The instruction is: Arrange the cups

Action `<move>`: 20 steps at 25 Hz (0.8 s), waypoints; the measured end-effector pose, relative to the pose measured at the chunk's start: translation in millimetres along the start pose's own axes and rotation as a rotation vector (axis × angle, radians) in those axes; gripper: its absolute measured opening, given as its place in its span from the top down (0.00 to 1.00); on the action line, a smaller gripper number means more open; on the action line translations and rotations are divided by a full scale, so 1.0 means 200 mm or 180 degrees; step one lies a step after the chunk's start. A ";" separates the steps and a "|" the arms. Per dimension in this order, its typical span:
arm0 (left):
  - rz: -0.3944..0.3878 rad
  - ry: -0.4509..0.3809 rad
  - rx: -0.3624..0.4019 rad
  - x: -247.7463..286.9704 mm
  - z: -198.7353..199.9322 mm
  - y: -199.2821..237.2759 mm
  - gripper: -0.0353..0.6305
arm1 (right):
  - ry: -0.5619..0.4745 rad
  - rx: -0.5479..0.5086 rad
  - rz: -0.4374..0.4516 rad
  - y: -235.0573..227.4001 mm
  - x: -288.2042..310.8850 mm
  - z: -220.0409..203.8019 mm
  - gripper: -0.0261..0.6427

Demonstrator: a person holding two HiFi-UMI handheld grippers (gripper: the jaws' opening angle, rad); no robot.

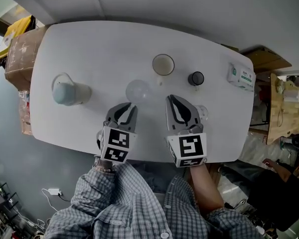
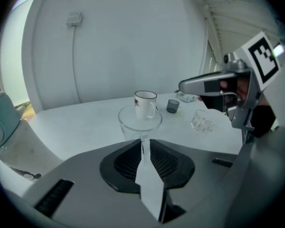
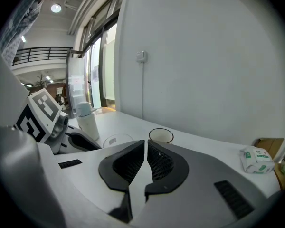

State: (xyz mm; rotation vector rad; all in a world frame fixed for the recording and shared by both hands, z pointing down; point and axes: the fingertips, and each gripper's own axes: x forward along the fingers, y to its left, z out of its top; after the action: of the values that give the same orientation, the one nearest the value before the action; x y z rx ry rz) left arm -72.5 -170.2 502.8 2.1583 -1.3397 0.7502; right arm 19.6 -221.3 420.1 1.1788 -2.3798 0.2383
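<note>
Well, at the far left of the head view a cardboard box [image 1: 21, 54] sits against the edge of the white table [image 1: 89, 39]. On the table's left part is a pale bottle with a blue-grey cap [image 1: 69, 93]. Near the lower centre, the left gripper [image 1: 133, 106] has its jaws closed onto the near wall of a clear glass [image 1: 138, 90]. Its own view shows the thin rim of that glass [image 2: 140, 120] pinched between the two pads. Above and to the right of it stands a white mug with a dark rim [image 1: 163, 64], apart from the other cups. The right gripper [image 1: 171, 98] is beside the left one, over the table's near edge. Its jaws are pressed almost together with only a slit between them, and nothing is in it. To its right is a small clear cup [image 1: 203, 112], close beside the gripper's body. A small dark cup [image 1: 196, 78] stands above that. Toward the right end of the table lies a pack of tissues [image 1: 240, 76].
</note>
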 end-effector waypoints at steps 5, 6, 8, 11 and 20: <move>0.0115 -0.0058 -0.0357 0.02 0.02 0.03 0.87 | 0.0065 0.0007 -0.0011 -0.01 0.04 -0.02 0.91; 0.0135 -0.0066 -0.0391 0.02 0.03 0.03 0.87 | 0.0087 0.0003 -0.0024 -0.01 0.05 -0.03 0.91; 0.0172 -0.0089 -0.0469 0.04 0.04 0.04 0.87 | 0.0142 0.0000 -0.0048 -0.03 0.08 -0.05 0.91; 0.0227 -0.0131 -0.0581 0.06 0.06 0.04 0.87 | 0.0257 0.0014 -0.0050 -0.04 0.12 -0.09 0.91; 0.0225 -0.0229 -0.0899 0.11 0.13 0.10 0.87 | 0.0445 0.0168 -0.0096 -0.05 0.26 -0.18 0.91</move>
State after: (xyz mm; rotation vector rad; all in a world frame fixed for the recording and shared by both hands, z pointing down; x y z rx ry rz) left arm -76.5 -209.3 501.6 1.9392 -1.4690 0.4793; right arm 12.2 -251.1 476.3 1.1812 -2.2454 0.3637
